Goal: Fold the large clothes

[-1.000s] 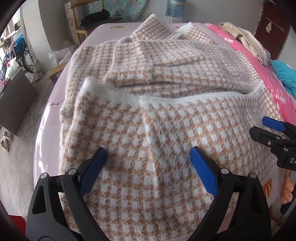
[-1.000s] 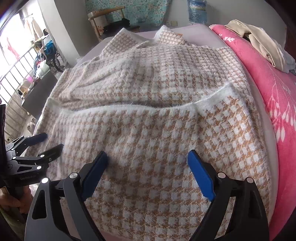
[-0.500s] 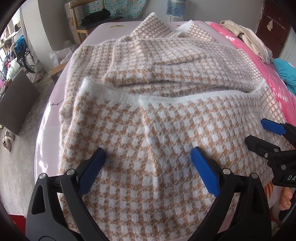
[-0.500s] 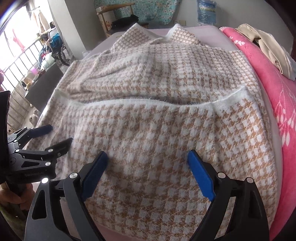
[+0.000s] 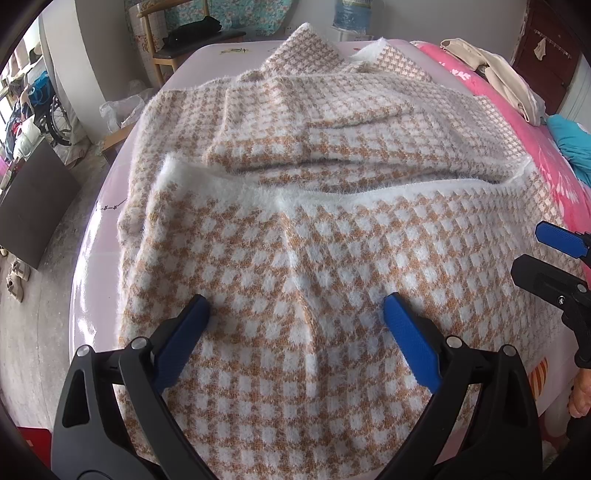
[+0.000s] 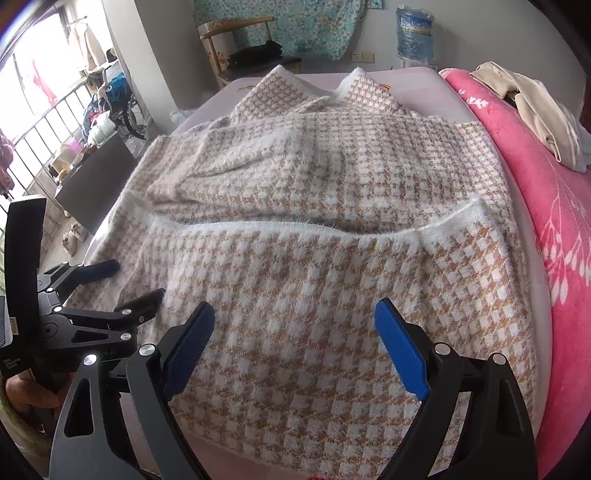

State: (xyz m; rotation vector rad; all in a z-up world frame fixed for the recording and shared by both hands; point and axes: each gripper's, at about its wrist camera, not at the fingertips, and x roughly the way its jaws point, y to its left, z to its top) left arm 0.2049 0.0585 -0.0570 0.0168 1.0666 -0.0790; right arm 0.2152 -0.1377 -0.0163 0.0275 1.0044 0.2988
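A large fuzzy garment with a tan and white houndstooth pattern [image 5: 295, 236] [image 6: 314, 258] lies spread on a pale pink bed. Its near part is folded over, with a white fluffy edge [image 5: 332, 192] running across. My left gripper [image 5: 295, 314] hovers open over the near left part, nothing between its blue pads. My right gripper [image 6: 295, 321] hovers open over the near right part, also holding nothing. Each gripper shows in the other's view: the right gripper [image 5: 546, 254] at the right edge, the left gripper [image 6: 125, 280] at the left edge.
A pink flowered blanket [image 6: 554, 221] lies along the right side, with beige clothes [image 6: 532, 107] piled on it and a teal item [image 5: 572, 147] nearby. A wooden chair [image 6: 240, 48] and a water bottle [image 6: 413, 33] stand beyond the bed. The floor drops off on the left.
The views shifted slightly; the right gripper drifted a little and rolled. The garment lies as before and both grippers stay open.
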